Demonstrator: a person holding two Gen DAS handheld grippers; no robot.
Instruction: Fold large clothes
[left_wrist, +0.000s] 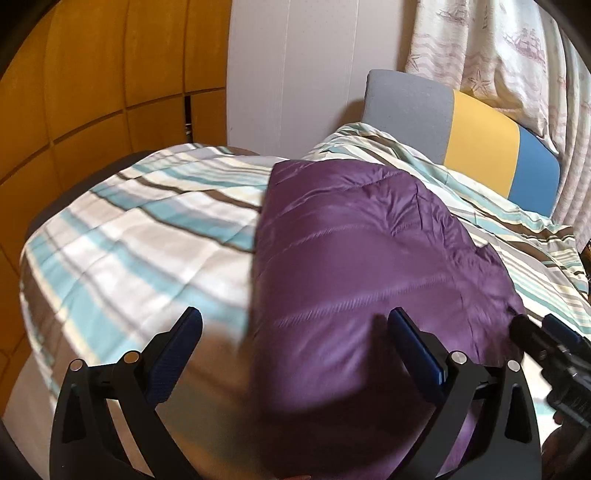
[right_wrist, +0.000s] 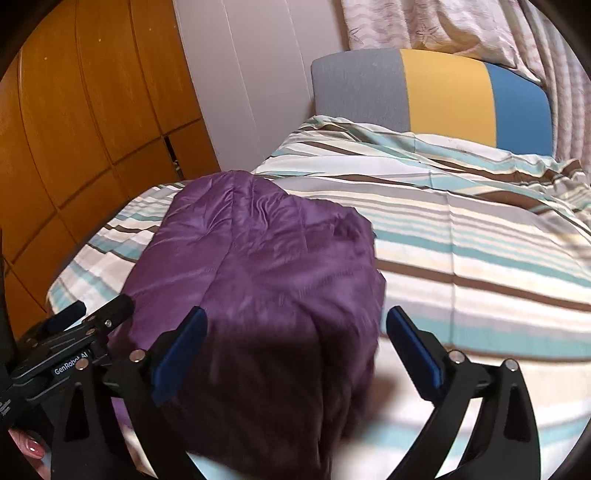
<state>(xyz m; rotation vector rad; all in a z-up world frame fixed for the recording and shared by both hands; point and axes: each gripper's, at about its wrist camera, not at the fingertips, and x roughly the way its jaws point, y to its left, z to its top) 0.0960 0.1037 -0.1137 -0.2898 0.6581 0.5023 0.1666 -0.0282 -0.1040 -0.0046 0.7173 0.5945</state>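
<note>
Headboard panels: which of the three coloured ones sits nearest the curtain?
The blue panel, at the end beside the curtain; yellow is middle, grey farthest.

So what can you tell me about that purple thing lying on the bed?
The purple jacket is a quilted, puffy garment of shiny, slightly crinkled fabric with stitched channels across it. It lies folded into a thick, compact bundle on the striped bedspread, near the bed's front edge. Both grippers' jaws stand open around its near end; nothing grips it.

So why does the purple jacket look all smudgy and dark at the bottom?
In the left wrist view the purple jacket smears near the open left gripper; in the right wrist view a dark shadow covers its near part between the open right gripper's fingers, and the fisheye lens bends the striped bedspread.
</note>
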